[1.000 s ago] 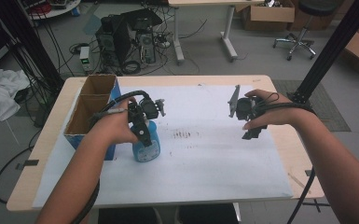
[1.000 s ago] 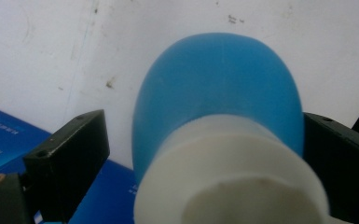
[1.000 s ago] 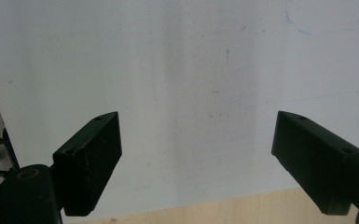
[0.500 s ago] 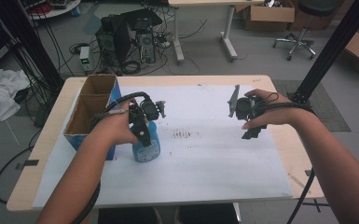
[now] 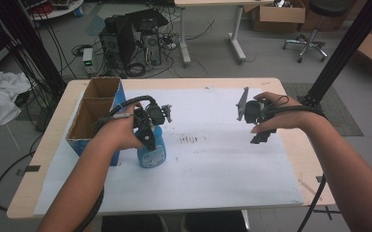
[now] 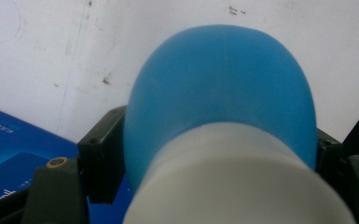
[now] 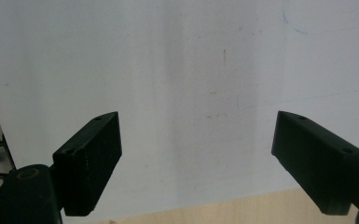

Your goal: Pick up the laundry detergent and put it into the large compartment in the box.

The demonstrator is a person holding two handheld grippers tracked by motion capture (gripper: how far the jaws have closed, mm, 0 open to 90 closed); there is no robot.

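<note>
One blue bottle (image 5: 152, 151), rounded shoulder, white cap facing the lens, stands on the white sheet (image 5: 212, 164) just beside the one blue-sided cardboard box (image 5: 94, 116). The left gripper (image 5: 147, 135) clamps it, jaws pressed either side. The right gripper (image 7: 198, 158) hovers over bare paper, jaws spread wide.
</note>
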